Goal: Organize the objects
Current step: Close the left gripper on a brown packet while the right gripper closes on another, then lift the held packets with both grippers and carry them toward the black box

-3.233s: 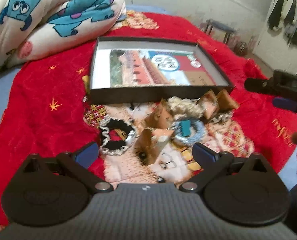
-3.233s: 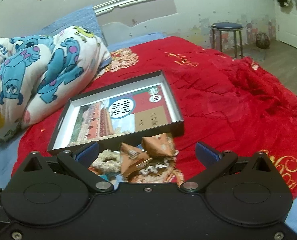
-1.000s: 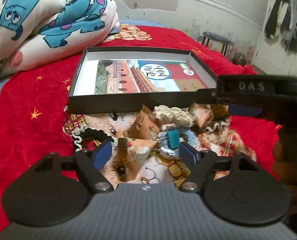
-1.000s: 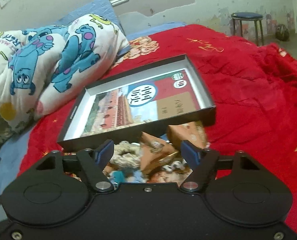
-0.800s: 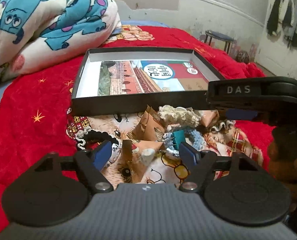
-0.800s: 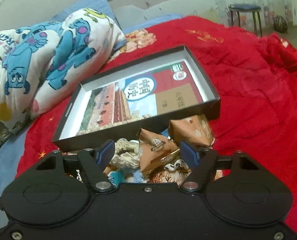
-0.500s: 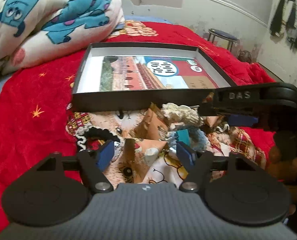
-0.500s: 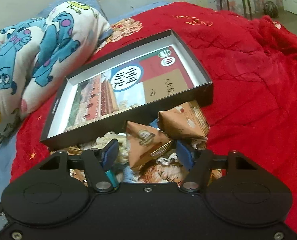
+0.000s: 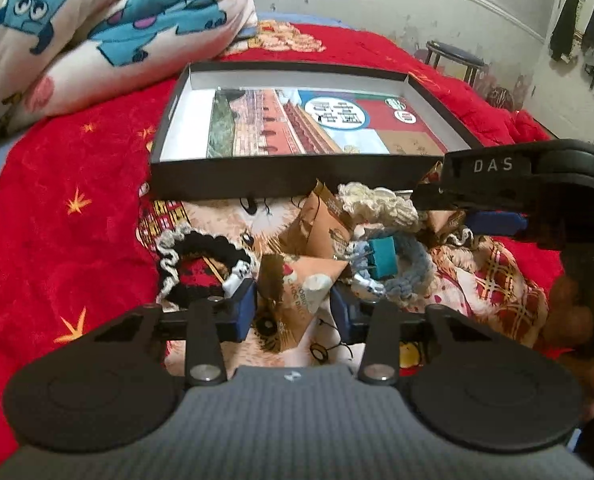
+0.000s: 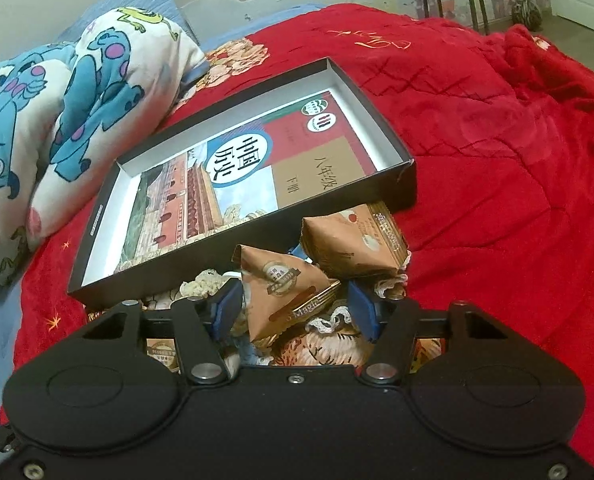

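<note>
While both tools are closing, a brown three-cornered snack packet (image 9: pixel 297 288) is seen between the left tool's (image 9: pixel 293 312) blue pads, and another brown packet (image 10: pixel 285 296) between the right tool's (image 10: pixel 295 312), beside the black box (image 10: pixel 393 152) on the red bed (image 10: pixel 497 160).

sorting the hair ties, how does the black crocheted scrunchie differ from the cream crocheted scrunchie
The black crocheted scrunchie is dark with a pale wavy trim along its edge; the cream crocheted scrunchie is one pale colour. The black one lies on the left side of the pile, an open ring on the printed cloth; the cream one sits further back, close to the black shallow box, bunched among the brown packets. Both are looped yarn hair ties outside the box.
</note>
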Action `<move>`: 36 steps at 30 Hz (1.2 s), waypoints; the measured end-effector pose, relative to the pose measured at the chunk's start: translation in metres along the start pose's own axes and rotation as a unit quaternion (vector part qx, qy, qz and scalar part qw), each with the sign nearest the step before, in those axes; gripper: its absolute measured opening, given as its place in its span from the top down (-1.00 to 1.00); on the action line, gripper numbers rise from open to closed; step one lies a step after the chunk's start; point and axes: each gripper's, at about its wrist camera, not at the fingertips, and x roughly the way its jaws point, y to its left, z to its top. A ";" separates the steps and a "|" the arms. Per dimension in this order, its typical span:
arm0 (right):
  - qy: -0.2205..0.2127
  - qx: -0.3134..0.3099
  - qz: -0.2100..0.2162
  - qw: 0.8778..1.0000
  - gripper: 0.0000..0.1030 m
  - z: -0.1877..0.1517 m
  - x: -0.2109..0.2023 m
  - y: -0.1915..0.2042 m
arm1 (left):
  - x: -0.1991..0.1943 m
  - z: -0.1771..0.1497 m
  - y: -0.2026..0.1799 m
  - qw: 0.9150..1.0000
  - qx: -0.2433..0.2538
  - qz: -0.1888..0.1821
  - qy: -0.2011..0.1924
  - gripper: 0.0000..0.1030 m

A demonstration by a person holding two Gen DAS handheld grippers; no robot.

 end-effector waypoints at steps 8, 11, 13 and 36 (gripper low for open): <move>-0.002 0.005 -0.004 1.000 -0.12 -0.002 0.003 0.001 | 0.002 -0.002 0.002 1.000 -0.011 -0.015 0.017 0.17; -0.003 0.005 -0.008 1.000 -0.12 -0.003 0.004 0.003 | 0.001 -0.003 0.000 1.000 -0.009 -0.014 0.015 0.31; -0.002 0.002 -0.009 1.000 -0.11 -0.003 0.004 0.004 | 0.001 -0.003 -0.002 1.000 -0.003 -0.010 0.015 0.32; 0.000 0.022 -0.015 1.000 0.06 -0.003 0.003 0.002 | 0.000 -0.006 -0.003 1.000 -0.003 -0.006 0.004 0.46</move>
